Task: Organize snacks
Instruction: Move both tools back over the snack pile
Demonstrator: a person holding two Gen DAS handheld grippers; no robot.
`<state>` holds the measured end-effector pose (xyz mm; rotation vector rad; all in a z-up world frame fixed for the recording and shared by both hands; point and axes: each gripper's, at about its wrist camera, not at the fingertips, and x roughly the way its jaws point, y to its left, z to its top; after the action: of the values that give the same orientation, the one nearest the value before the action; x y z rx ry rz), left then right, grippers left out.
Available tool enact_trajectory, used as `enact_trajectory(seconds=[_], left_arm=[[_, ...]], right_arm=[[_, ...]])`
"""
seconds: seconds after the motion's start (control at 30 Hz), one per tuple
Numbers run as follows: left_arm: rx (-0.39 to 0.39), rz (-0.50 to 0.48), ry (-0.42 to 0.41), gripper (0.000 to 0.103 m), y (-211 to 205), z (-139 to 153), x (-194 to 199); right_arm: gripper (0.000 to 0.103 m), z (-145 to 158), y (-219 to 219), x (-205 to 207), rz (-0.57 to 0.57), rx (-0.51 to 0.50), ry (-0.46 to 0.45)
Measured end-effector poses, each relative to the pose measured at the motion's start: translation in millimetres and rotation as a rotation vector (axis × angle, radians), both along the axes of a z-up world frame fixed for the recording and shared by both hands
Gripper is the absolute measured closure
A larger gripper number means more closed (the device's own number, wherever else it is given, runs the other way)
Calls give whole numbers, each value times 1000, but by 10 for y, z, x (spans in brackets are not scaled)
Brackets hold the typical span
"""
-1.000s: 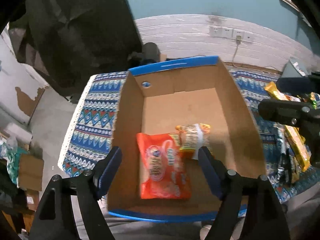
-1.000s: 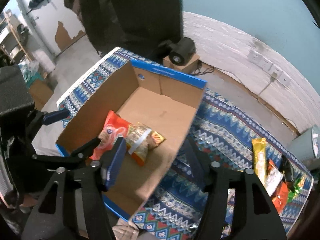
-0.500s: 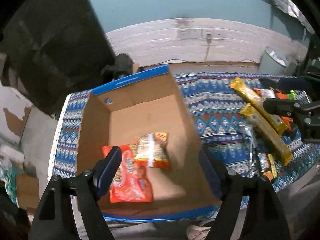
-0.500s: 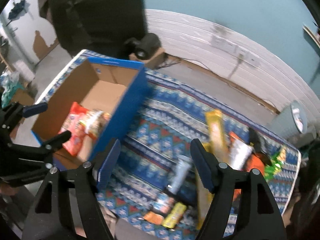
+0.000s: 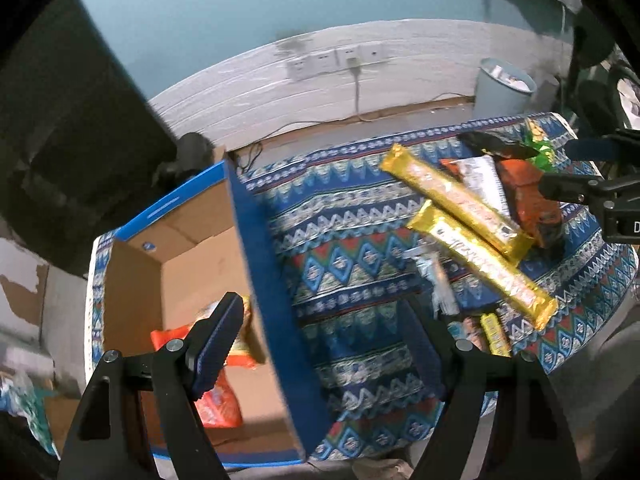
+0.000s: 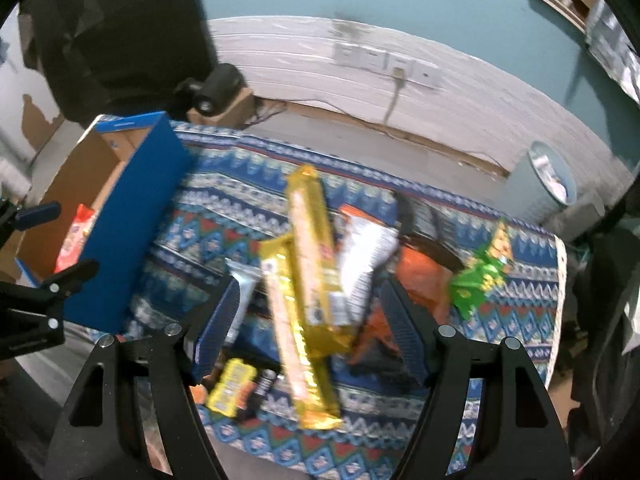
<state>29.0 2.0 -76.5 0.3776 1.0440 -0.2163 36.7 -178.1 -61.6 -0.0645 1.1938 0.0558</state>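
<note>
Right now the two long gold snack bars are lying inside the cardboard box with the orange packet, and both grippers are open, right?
Not quite. The two gold bars lie on the patterned cloth, outside the cardboard box; the right wrist view shows them beside it. The orange packet is in the box, and the left gripper and right gripper are both open.

dim, motion-blurred, fisheye-warped edges

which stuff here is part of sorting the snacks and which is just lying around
Part of the job:
- blue-sided cardboard box
- orange snack bag in the box
- two long gold snack bars
- green snack packet
- small yellow packet

Just lying about:
- pale blue waste bin
- white wall sockets
- patterned blue tablecloth
</note>
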Motion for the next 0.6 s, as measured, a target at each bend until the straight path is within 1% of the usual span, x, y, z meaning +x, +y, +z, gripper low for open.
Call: enact_trajectory(seconds=[0.1, 0.3, 0.5, 0.6], left_arm=[[7, -17, 5, 23, -146, -35, 31], [11, -38, 23, 23, -387, -150, 177], [23, -45, 59, 23, -525, -370, 387], [26, -40, 86, 23, -539, -506, 483]], right_arm=[[29, -37, -232, -59, -37, -2, 2], [29, -221, -620, -77, -102, -13, 44], [29, -467, -832, 102, -143, -14, 79], [29, -652, -904, 197, -163, -16, 110]])
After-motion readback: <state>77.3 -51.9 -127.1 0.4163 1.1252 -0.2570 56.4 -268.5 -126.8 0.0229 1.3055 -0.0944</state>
